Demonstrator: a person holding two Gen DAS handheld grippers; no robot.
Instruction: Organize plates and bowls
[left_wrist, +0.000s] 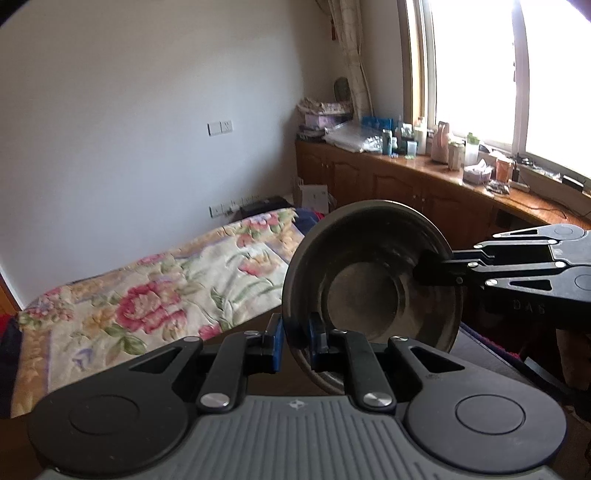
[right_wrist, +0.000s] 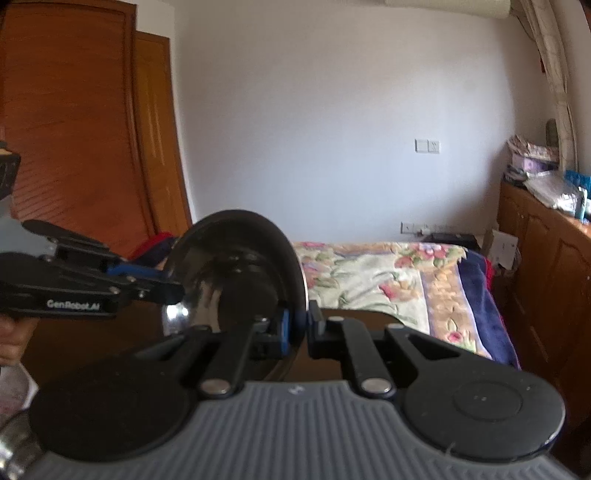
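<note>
Item: metal bowl (left_wrist: 373, 280), tilted on edge, hanging above the bed (left_wrist: 147, 295). Left claw (left_wrist: 295, 338) is clenching its near rim; right claw (left_wrist: 430, 269) is clenching the opposite rim.

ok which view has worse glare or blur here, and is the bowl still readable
Left wrist view: the window is blown out white, yet the metal bowl stays sharp. Right wrist view: no glare, softer overall, bowl dark with one bright glint. Both bend straight edges, fisheye.
</note>
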